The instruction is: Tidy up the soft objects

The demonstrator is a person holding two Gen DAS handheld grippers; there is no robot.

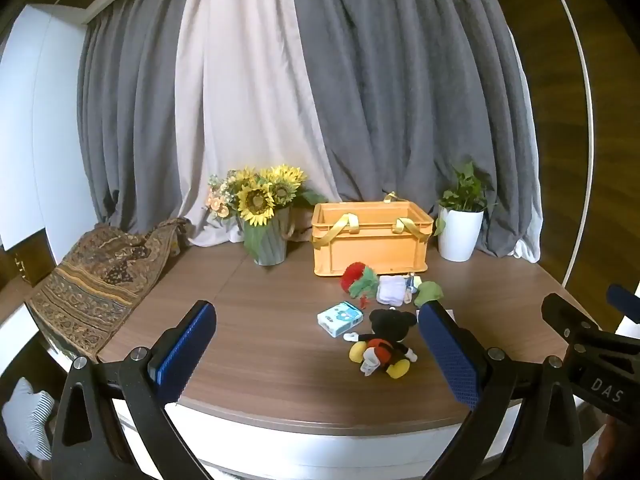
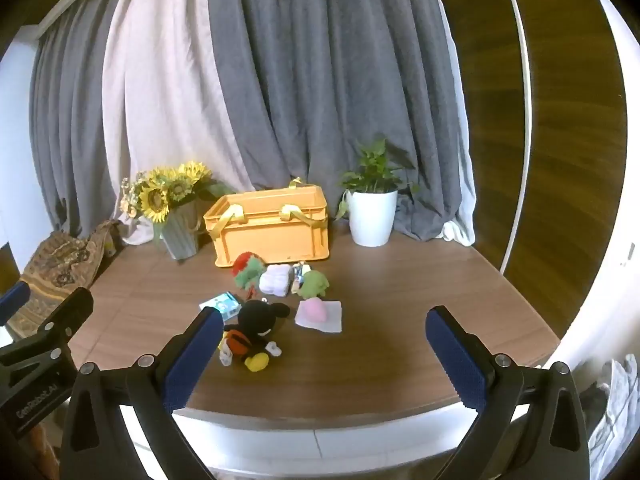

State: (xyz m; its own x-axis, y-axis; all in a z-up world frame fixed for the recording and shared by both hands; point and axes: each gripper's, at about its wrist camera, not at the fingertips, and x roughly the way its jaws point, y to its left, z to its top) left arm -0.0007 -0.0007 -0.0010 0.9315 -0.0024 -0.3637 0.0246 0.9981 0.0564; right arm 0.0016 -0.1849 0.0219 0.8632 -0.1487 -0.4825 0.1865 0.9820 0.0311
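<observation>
At mid-frame, soft toys (image 2: 256, 332) cluster before the orange crate (image 2: 272, 232), their likely destination; we hold both tools, left tool (image 1: 316, 356) and right tool (image 2: 324, 356), released.

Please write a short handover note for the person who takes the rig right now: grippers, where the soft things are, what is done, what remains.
Left gripper: open, empty, above the near table edge.
Right gripper: open, empty, likewise.
Orange crate: at the back; nothing seen inside.
On the table in front of it: mouse plush, tissue pack, red-green plush, white cloth, green plush, pink item on a white cloth.
Done: nothing visibly.
Left: all of them.
</observation>
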